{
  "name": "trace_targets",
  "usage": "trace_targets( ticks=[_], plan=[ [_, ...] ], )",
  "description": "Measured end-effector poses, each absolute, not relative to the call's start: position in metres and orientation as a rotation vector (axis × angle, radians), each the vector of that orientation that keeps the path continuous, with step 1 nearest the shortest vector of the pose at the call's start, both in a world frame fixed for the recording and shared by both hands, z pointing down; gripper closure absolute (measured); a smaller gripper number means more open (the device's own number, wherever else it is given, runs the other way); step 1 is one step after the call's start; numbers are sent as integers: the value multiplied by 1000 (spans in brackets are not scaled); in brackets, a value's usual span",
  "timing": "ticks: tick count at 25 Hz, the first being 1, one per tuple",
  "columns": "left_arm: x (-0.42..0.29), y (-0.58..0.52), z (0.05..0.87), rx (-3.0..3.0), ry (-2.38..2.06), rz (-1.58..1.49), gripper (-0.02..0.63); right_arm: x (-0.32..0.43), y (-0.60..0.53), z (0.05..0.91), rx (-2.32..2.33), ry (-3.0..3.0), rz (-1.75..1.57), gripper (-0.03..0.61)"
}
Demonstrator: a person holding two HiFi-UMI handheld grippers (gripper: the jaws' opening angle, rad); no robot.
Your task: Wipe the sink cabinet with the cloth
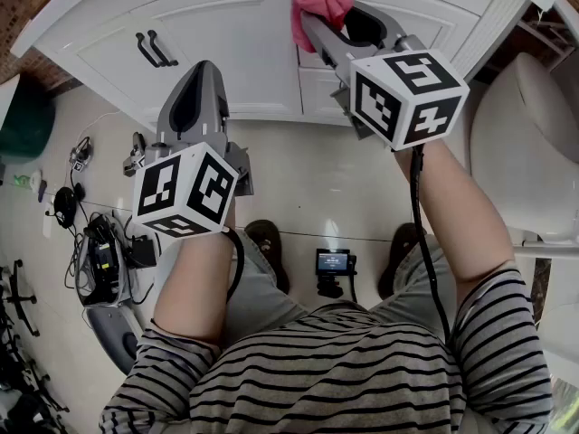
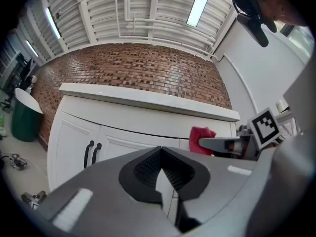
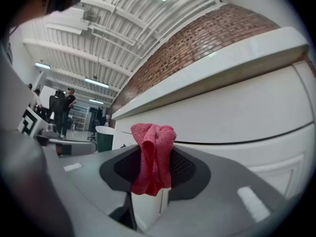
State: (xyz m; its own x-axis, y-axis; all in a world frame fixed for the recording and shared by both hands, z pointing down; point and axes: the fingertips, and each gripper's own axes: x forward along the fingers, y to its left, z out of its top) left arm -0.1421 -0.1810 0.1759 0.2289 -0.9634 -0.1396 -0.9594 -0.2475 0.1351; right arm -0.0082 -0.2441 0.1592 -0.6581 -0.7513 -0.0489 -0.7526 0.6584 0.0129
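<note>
The right gripper (image 3: 151,177) has its 2 fingers (image 3: 190,171) closed on a bunched red cloth (image 3: 153,154), which sticks up above them and hangs down between them. Just beyond stands a white cabinet (image 3: 242,120) under a white counter (image 3: 222,63), with a brick wall (image 3: 207,33) above.

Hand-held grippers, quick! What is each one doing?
Left hand-held gripper: closed, empty.
Right hand-held gripper: closed on the red cloth.

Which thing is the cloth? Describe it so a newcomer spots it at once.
Find the white sink cabinet with black handles. At its right end, the right hand-held gripper pinches a crumpled pink-red cloth, the only coloured thing against the white panels.
</note>
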Motion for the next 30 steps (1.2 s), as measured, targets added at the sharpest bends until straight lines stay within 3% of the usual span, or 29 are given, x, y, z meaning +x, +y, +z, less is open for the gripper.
trace_targets(
  ticks=[5, 16, 18, 25, 30],
  plan=[
    [-146, -186, 179, 2433, -1909, -307, 611, -4, -282, 160, -1485, 2783, 177, 431],
    [-147, -188, 177, 2459, -1909, -296, 611, 246, -251, 144, -2085, 2193, 19, 433],
    [-145, -186, 176, 2466, -1907, -299, 611, 223, -238, 143, -2019, 2239, 3, 439],
    [-145, -184, 175, 2456, -1910, -314, 611, -14, -250, 209, -1493, 2791, -39, 439],
    [-147, -180, 172, 2453, -1919, -309, 611, -6, -291, 245, -1701, 2824, -22, 439]
  ],
)
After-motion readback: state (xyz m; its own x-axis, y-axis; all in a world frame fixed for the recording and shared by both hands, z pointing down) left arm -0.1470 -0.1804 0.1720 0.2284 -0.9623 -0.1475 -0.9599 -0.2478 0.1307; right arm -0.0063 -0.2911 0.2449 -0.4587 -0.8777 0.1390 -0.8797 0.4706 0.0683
